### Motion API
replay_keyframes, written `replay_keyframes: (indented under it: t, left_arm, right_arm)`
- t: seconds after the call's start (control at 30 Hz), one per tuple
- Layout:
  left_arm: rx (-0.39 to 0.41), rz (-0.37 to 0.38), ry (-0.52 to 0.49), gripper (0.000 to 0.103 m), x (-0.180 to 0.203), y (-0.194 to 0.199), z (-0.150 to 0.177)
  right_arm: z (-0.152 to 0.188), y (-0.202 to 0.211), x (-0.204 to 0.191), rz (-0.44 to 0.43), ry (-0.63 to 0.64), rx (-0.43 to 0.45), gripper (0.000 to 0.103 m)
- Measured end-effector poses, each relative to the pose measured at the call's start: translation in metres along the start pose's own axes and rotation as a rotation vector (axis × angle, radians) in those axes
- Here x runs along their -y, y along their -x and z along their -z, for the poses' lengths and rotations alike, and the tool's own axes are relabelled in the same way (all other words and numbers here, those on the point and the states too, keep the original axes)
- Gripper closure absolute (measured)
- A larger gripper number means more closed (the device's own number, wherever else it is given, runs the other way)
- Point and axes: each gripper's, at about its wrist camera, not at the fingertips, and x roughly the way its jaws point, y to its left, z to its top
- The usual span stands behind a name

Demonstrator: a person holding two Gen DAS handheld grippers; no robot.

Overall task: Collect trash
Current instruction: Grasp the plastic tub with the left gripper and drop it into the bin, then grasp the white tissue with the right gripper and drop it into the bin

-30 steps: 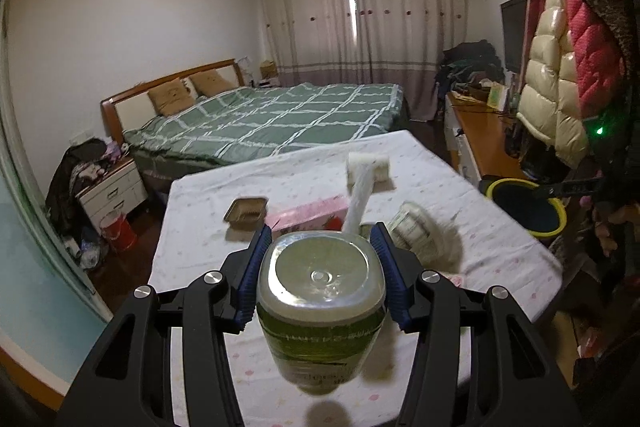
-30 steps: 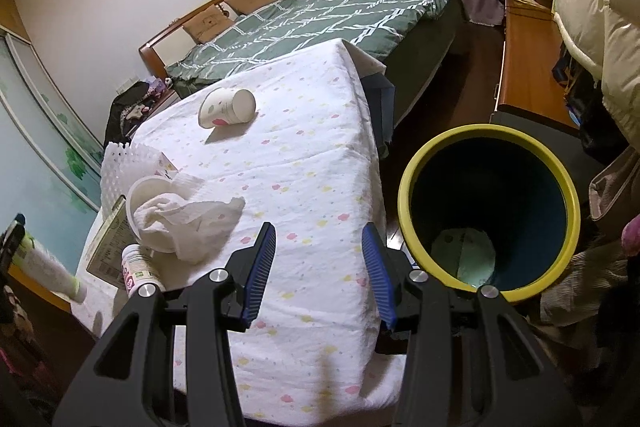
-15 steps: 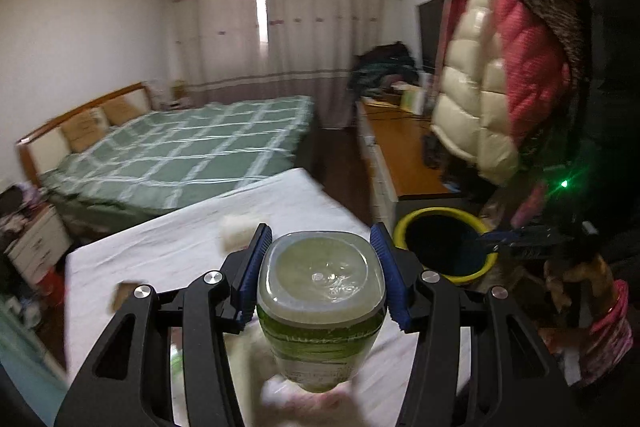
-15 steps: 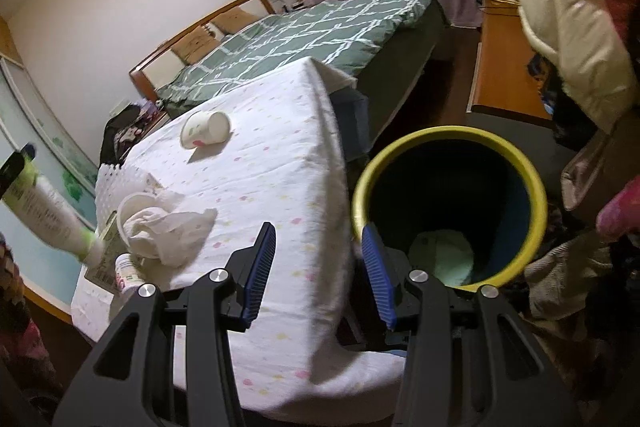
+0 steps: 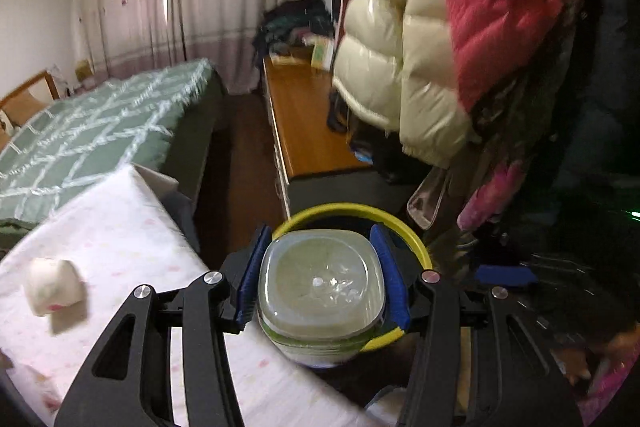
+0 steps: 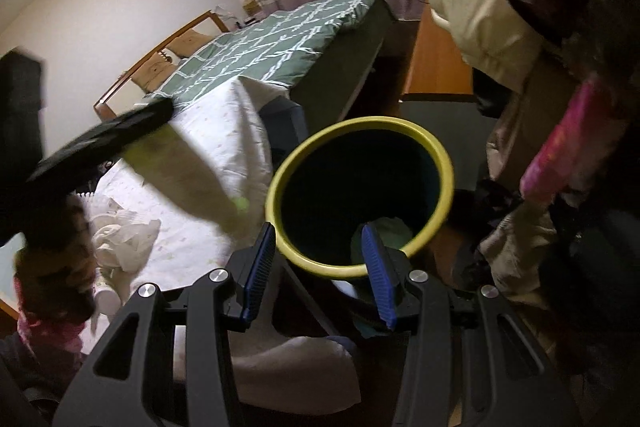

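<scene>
Left gripper (image 5: 322,285) clamped on a clear plastic bottle (image 5: 320,291) with green label, bottle bottom facing the camera, held right in front of the yellow-rimmed trash bin (image 5: 408,231), overlapping its mouth from the table side; blurred in the right wrist view, the bottle (image 6: 192,171) slants toward the bin (image 6: 440,163) rim. Right gripper (image 6: 318,269) has its jaws apart with nothing between them, hovering at the near rim of the bin, green crumpled trash (image 6: 384,231) inside it. Paper cup (image 5: 52,285) on its side on the white dotted tablecloth (image 5: 120,235), well left of the bin
</scene>
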Motion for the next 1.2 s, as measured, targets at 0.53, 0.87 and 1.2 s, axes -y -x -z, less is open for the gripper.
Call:
replay_keyframes:
  t: [0.53,0.87,1.2]
  left_arm:
    - [0.046,-0.053,0.027,0.018,0.001,0.002,0.003]
    - [0.167,-0.270,0.145,0.010,-0.075,0.173,0.062]
    - [0.173,-0.604,0.334,0.007,-0.159,0.303,0.171]
  right_arm:
    - [0.016,-0.015,0.000,-0.005,-0.013,-0.038,0.059]
    - [0.024,-0.048,-0.067,-0.102,0.089,-0.100,0.059]
    - [0.042,-0.090,-0.190,-0.238,0.288,-0.190,0.059]
